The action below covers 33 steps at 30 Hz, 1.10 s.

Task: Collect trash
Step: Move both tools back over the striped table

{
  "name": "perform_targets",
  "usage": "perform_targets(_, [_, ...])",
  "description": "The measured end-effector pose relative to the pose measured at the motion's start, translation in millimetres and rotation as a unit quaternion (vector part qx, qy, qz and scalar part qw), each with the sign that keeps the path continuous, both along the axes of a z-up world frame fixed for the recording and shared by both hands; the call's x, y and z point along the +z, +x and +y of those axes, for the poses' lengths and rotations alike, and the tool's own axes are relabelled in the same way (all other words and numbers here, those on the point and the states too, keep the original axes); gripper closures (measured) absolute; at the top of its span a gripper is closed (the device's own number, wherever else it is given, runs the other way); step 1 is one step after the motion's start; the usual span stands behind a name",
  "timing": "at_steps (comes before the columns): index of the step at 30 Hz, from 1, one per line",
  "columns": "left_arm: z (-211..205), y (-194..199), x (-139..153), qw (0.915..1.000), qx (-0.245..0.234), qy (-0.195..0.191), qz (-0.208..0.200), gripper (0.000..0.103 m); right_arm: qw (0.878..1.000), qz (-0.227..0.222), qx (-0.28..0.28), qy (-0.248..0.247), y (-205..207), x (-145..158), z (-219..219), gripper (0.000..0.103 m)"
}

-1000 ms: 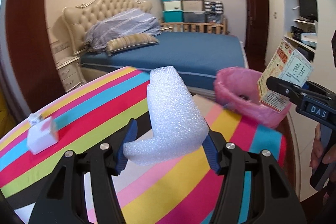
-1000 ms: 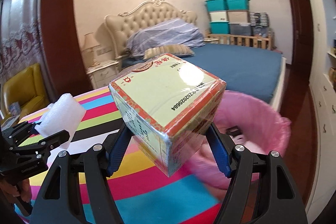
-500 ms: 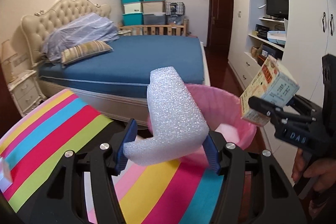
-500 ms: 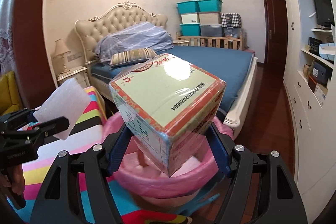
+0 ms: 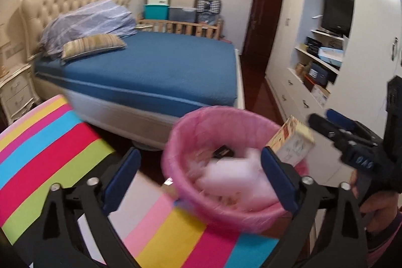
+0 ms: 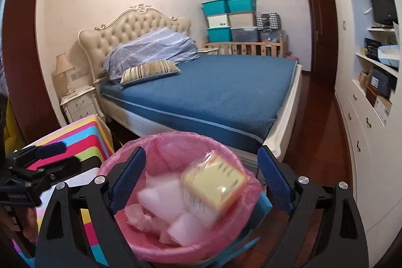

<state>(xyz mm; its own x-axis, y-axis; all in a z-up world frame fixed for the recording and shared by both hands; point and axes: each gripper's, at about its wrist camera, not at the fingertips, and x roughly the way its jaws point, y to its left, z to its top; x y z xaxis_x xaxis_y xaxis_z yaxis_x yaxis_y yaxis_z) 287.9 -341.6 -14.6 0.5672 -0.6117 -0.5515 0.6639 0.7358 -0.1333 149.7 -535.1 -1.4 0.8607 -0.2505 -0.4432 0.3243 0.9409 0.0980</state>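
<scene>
Item, trash: we list a white foam piece point(image 6: 163, 195), light, soft and crushable, best pinched across its narrow body, and a film-wrapped yellow carton point(image 6: 213, 182), stiff, boxy, likely slick, best taken on two flat opposite faces; both show blurred inside the pink-lined bin point(image 6: 176, 140), just beside the striped table point(image 5: 45, 150). Item, tools: our left gripper point(image 5: 198, 180) and right gripper point(image 6: 201, 180) hang over the bin, jaws opening wide, pads clear of everything. We judge both pieces released.
</scene>
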Motion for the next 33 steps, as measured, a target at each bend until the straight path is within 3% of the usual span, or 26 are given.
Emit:
perform_targets(11, [124.4, -28.3, -7.1, 0.9913, 0.117, 0.051, -0.031, 0.005, 0.999, 0.024, 0.017, 0.029, -25.0, -24.8, 35.0, 0.018])
perform_targets(18, [182.1, -69.8, -6.5, 0.9827, 0.151, 0.084, -0.066, 0.005, 0.998, 0.024, 0.040, 0.036, -24.2, -17.4, 61.6, 0.018])
perform_targets(26, [264.3, -91.3, -11.0, 0.9626, 0.228, 0.117, -0.089, 0.005, 0.994, 0.037, 0.100, 0.021, -8.3, -10.7, 124.0, 0.018])
perform_targets(33, [336.1, -86.4, -13.7, 0.9410, 0.306, 0.122, -0.079, 0.005, 0.983, 0.077, 0.168, 0.017, 19.4, -22.8, 199.0, 0.018])
